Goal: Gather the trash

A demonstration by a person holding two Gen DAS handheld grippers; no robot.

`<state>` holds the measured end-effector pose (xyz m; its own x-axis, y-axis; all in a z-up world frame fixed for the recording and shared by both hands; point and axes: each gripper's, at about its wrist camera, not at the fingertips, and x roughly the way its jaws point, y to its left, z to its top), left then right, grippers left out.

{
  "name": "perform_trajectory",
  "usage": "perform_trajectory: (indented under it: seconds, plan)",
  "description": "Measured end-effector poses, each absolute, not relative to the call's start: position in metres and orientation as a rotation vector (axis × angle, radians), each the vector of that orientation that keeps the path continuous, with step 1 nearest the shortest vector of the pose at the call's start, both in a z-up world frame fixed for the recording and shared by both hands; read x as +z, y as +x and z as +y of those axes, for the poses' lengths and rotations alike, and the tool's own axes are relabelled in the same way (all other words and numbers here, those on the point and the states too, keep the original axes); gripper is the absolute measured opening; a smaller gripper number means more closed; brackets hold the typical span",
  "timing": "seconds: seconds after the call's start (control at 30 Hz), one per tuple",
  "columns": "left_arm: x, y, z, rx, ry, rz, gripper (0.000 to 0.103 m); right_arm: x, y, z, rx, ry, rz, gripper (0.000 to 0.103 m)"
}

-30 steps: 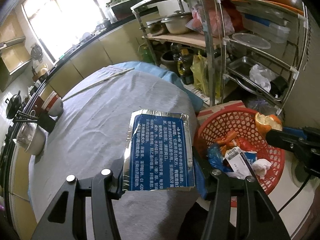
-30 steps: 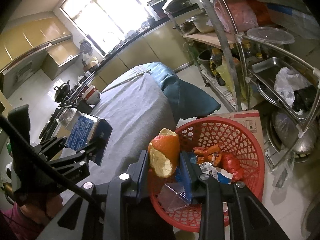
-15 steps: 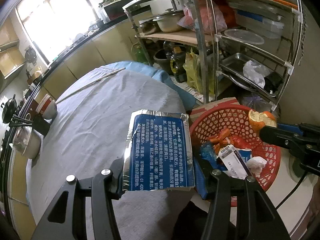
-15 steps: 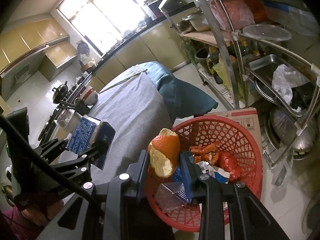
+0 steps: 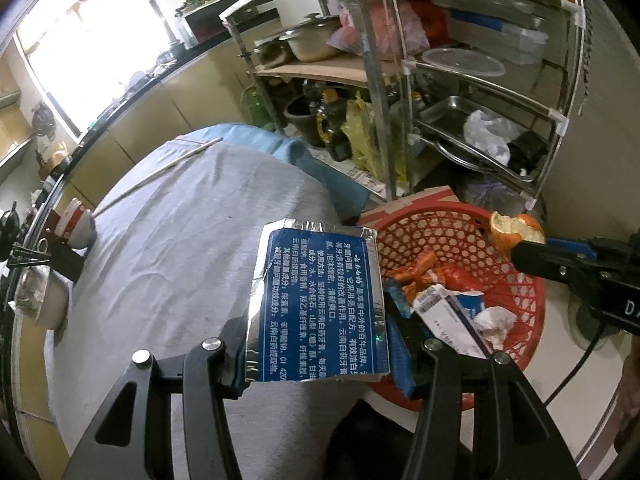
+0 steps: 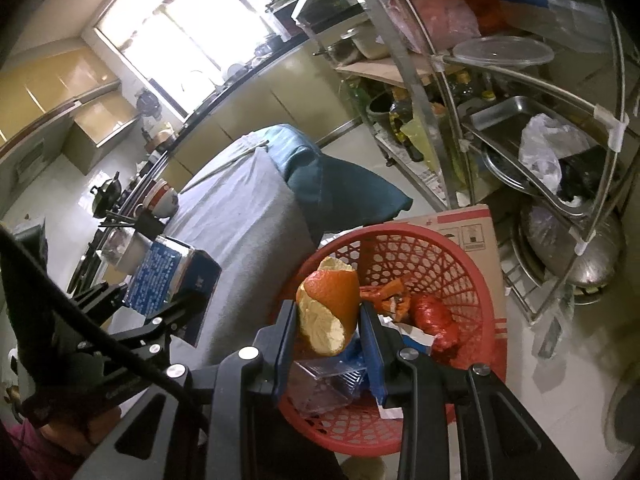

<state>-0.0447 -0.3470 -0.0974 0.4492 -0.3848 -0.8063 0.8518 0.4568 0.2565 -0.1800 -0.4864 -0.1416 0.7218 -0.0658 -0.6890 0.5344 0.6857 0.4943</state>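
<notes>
Left gripper (image 5: 316, 344): I clamp the blue foil box (image 5: 318, 304), over the table edge beside the red basket (image 6: 460, 276).
Right gripper (image 6: 328, 334): I pinch the orange peel (image 6: 330, 312), above the basket.
Advice: I centre each over the basket before letting go.

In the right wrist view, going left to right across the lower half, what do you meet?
Left gripper holding the blue toothpaste box → grey-clothed table → orange peel in the right gripper → red mesh basket → metal rack.
</notes>
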Motion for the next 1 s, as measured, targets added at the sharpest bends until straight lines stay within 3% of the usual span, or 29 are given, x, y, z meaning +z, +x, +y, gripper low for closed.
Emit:
perform_trajectory:
  seconds: [0.37,0.43,0.5,1.0]
  plan:
    - [-0.105,-0.06,-0.361,-1.092,0.645,0.849,0.057,-0.145,-0.196,-0.502,-0.414,0.811,0.689,0.036]
    - [-0.106,-0.062,-0.361,-1.106,0.649,0.854,0.061,-0.146,-0.196,-0.503,-0.412,0.823,0.693,0.046]
    - [-0.105,-0.062,-0.358,-1.11,0.647,0.851,0.062,-0.146,-0.196,-0.503,-0.411,0.832,0.686,0.064]
    - [-0.09,-0.009,-0.305,-0.806,0.6,0.83,0.062,-0.131,-0.178,-0.486,-0.378,0.776,0.651,0.064]
